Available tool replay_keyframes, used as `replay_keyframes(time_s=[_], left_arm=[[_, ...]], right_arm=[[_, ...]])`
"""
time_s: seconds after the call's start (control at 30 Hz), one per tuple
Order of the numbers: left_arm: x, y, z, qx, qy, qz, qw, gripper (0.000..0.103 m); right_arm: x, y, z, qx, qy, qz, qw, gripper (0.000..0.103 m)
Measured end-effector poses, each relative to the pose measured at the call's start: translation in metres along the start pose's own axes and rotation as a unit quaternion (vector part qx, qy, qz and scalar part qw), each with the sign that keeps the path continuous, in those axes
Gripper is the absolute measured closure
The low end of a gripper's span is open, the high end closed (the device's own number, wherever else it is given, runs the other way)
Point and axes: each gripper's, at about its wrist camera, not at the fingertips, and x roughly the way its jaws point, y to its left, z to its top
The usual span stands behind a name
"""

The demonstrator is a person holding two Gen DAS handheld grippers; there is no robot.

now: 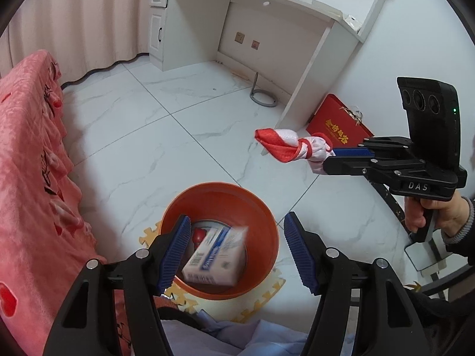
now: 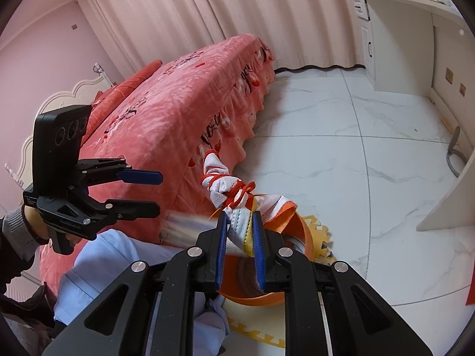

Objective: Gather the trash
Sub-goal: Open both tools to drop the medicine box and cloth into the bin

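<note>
An orange bin (image 1: 261, 270) stands on the floor below my left gripper (image 1: 236, 238), which is open above it. A blurred white and blue box (image 1: 216, 256) sits tilted inside the bin, over a red item (image 1: 198, 234). My right gripper (image 2: 240, 228) is shut on a knotted white and red cloth bundle (image 2: 228, 184), held in the air above and to the right of the bin (image 2: 305, 231). The bundle (image 1: 285, 145) and the right gripper (image 1: 328, 160) also show in the left wrist view. The left gripper (image 2: 157, 191) shows open in the right wrist view.
A bed with a pink cover (image 1: 32, 163) lies left of the bin. A white desk (image 1: 261, 14) stands at the back, with a red folder (image 1: 338, 121) leaning by its leg. Yellow and white foam mats (image 1: 261, 299) lie under the bin. The floor is white marble tile.
</note>
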Motion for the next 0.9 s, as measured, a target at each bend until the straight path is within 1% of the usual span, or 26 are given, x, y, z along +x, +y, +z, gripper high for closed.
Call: replay_keyframes(time_s=[0.2,0.3,0.4,0.47,0.53,0.57,0.6,0.8,0.83,0.87,0.9], left_arm=[[-0.004,0.001,-0.003,-0.006,0.004,0.005,1.0000,0.037],[-0.006,0.003,-0.003,-0.008,0.006,0.012,0.9999,0.037],[-0.007,0.007,-0.006,-0.016,0.007,0.017,0.9997,0.037],[-0.009,0.008,-0.007,-0.018,0.009,0.022,0.9996,0.037],[-0.010,0.010,-0.008,-0.020,0.008,0.024,0.9995,0.030],[-0.012,0.010,-0.009,-0.022,0.006,0.025,0.9994,0.029],[-0.012,0.011,-0.009,-0.025,0.006,0.024,0.9994,0.029],[-0.018,0.016,-0.015,-0.031,0.002,0.035,0.9989,0.028],[-0.019,0.015,-0.016,-0.032,0.002,0.037,0.9988,0.026],[-0.021,0.015,-0.017,-0.032,-0.001,0.040,0.9987,0.020],[-0.024,0.014,-0.017,-0.031,-0.006,0.044,0.9985,0.019]], right_arm=[[0.013,0.009,0.007,-0.008,0.004,0.014,1.000,0.085],[0.024,0.015,0.012,-0.017,0.006,0.015,1.000,0.082],[0.032,0.020,0.014,-0.026,0.010,0.009,1.000,0.076],[0.038,0.020,0.014,-0.025,0.016,0.010,1.000,0.068],[0.040,0.021,0.014,-0.023,0.018,0.006,1.000,0.066],[0.041,0.021,0.014,-0.023,0.019,0.005,1.000,0.061],[0.041,0.021,0.013,-0.022,0.020,0.003,1.000,0.059],[0.037,0.028,0.011,-0.024,0.022,0.007,0.999,0.059],[0.036,0.030,0.011,-0.025,0.022,0.008,0.999,0.059],[0.034,0.032,0.011,-0.027,0.023,0.010,0.999,0.057],[0.033,0.035,0.011,-0.028,0.024,0.012,0.999,0.055]])
